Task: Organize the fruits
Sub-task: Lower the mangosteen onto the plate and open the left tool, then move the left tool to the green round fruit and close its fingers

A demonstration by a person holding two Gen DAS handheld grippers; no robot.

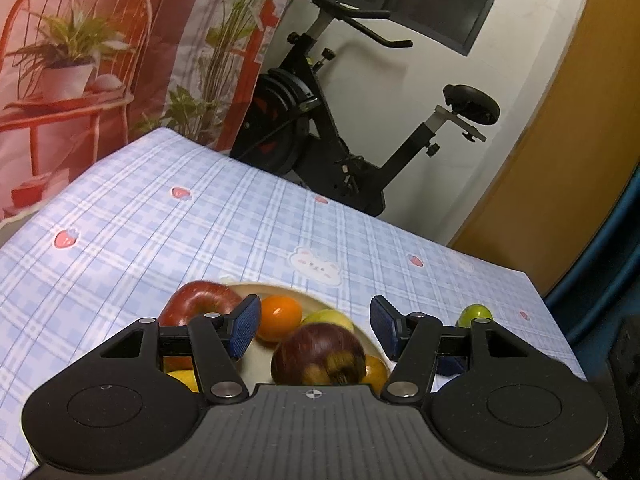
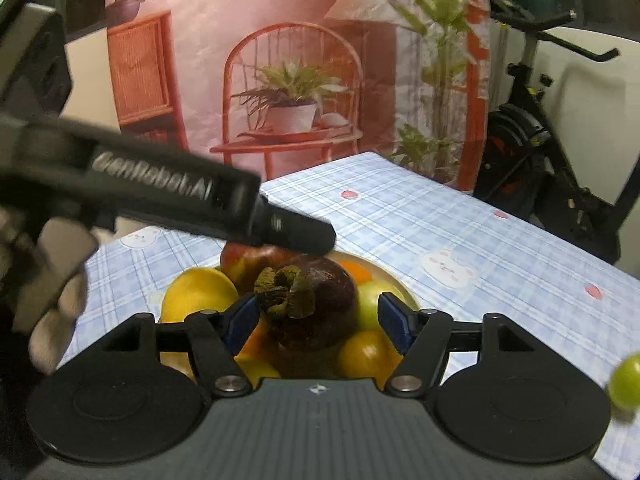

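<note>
Fruit: a dark purple round mangosteen (image 2: 316, 304) with a dry green-brown leafy cap sits on top of a heap of fruit in a shallow cream-coloured round plate (image 2: 404, 286); around it lie a glossy dark red apple (image 1: 198, 304), a small round orange (image 1: 279, 317), a smooth yellow lemon-like fruit (image 2: 199, 294), a pale green fruit (image 2: 372, 300) and a yellow-orange round fruit (image 2: 366, 354).
Stray fruit: a small round green fruit (image 1: 475, 315) lies on the cloth, apart from the plate, to its right.
Right gripper (image 2: 316, 322): black, with blue-padded fingers (image 2: 394, 322) spread to either side of the mangosteen – a gap shows on the right side, and nothing is pinched.
Left gripper (image 1: 316, 326): black, fingers spread wide above the plate, holding nothing; in the right wrist view its long black body reaches over the heap from the left, held by a light-gloved hand (image 2: 60, 300).
Surface: a table under a pale blue and white checked cloth (image 1: 160, 216) printed with small pink strawberries and white rabbit faces.
Room: behind the table hangs a pink printed backdrop (image 2: 280, 60) picturing a red wire chair and potted plants – to its right stand a black exercise bike (image 1: 320, 120), a white wall and a tan wooden door (image 1: 560, 160).
</note>
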